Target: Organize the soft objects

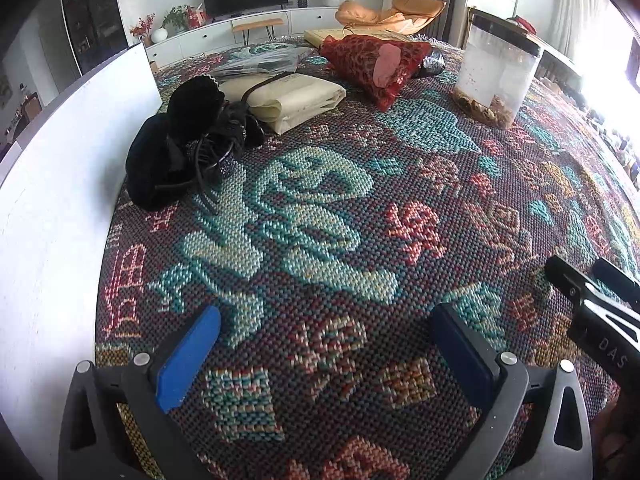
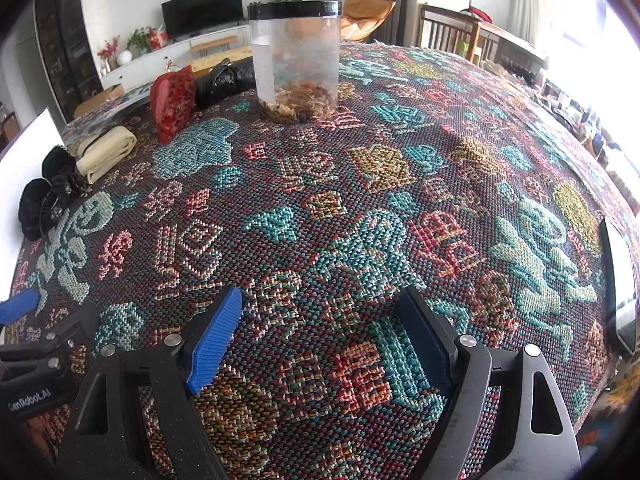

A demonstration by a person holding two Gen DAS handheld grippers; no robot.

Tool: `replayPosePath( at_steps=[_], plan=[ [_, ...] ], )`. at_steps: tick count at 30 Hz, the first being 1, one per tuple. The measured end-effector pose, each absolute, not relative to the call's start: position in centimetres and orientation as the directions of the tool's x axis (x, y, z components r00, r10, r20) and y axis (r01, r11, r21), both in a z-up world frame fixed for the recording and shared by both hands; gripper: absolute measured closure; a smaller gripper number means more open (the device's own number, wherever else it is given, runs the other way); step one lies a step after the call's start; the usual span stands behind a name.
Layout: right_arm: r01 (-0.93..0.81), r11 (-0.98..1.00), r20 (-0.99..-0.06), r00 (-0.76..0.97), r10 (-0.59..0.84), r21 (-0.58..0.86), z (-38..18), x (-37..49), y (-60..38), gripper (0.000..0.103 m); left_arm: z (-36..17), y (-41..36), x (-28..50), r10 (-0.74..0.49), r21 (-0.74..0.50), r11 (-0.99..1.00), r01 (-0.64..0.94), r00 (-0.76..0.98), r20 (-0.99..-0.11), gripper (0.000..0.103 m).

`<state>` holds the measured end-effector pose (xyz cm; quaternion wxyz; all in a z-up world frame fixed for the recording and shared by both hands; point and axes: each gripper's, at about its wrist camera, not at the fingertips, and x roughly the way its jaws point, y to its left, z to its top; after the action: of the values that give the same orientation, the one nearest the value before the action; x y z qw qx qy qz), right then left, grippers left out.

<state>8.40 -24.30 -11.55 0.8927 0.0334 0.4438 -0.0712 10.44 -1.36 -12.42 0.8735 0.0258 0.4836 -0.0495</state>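
A black fuzzy soft bundle with straps (image 1: 180, 144) lies at the left of the patterned table cover (image 1: 320, 240), against a white board (image 1: 52, 184). Behind it lies a folded cream cloth (image 1: 288, 98), then a red patterned pouch (image 1: 376, 60). In the right wrist view the black bundle (image 2: 44, 200), cream cloth (image 2: 106, 152) and red pouch (image 2: 172, 100) sit far left. My left gripper (image 1: 324, 344) is open and empty above the cover. My right gripper (image 2: 320, 336) is open and empty; it also shows in the left wrist view (image 1: 592, 292).
A clear plastic jar with a black lid (image 2: 296, 60) holds brown bits at the back middle (image 1: 496, 72). A black plastic bag (image 2: 224, 80) lies by the red pouch. A phone (image 2: 620, 284) lies at the right edge. Clear packets (image 1: 260, 60) lie behind the cream cloth.
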Motion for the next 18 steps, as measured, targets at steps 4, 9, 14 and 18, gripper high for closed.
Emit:
replayPosePath(
  at_steps=[4, 9, 14, 18],
  plan=[
    [0.157, 0.988, -0.797, 0.596, -0.098, -0.004, -11.6, 8.4, -24.3, 0.020, -12.4, -1.2, 8.9, -0.064, -0.001, 0.993, 0.117, 0.538, -0.841, 0.000],
    [0.157, 0.988, -0.797, 0.596, -0.098, -0.004, -11.5, 8.4, -24.3, 0.020, -12.1, -1.1, 7.7, -0.082, -0.004, 0.988, 0.156, 0.495, -0.865, 0.000],
    [0.157, 0.988, -0.797, 0.596, -0.098, -0.004, -11.5, 8.4, -24.3, 0.020, -10.1, -1.1, 7.0, -0.109, -0.016, 0.983, 0.184, 0.510, -0.853, 0.000],
    [0.157, 0.988, -0.797, 0.596, -0.098, -0.004, -11.5, 8.4, -24.3, 0.020, -6.2, -1.3, 8.6, -0.093, 0.021, 0.981, 0.192, 0.567, -0.819, 0.000]
  ],
)
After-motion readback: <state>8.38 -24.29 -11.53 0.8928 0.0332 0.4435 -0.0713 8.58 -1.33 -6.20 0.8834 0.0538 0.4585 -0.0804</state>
